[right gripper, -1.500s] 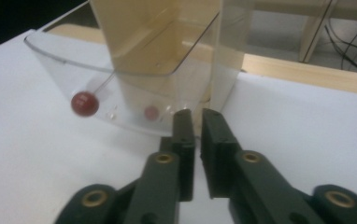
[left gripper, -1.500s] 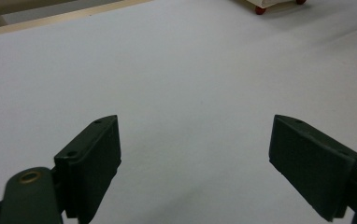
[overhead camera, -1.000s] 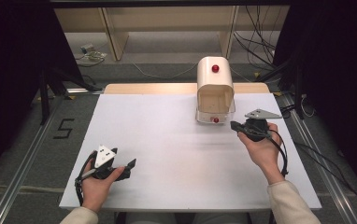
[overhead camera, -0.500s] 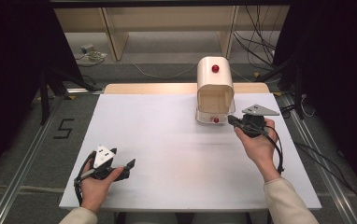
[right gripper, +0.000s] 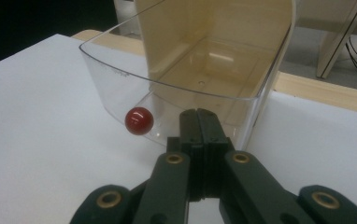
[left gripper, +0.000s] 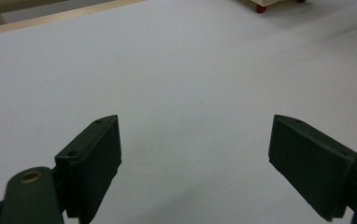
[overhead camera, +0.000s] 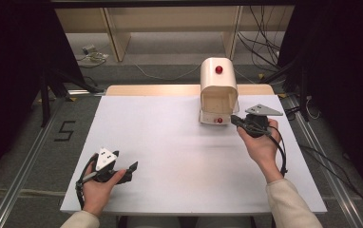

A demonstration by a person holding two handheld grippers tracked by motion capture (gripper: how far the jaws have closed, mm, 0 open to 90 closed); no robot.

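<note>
Right gripper (right gripper: 199, 122), jaws together, sits just before the cream dispenser's (overhead camera: 218, 90) clear tray facing the person; left gripper (left gripper: 195, 154) jaws apart over worktop (overhead camera: 170, 142); floor mark "5" (overhead camera: 65, 131).

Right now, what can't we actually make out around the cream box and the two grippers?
- Contact: in the right gripper view the shut right gripper covers the clear drawer's front wall; touching or just short, cannot tell.
- Red knob: too small in the high view to judge its gap to the jaws.
- Cream box: cut off by the top edge of the left gripper view.
- Left gripper: the hand hides its underside in the high view.
</note>
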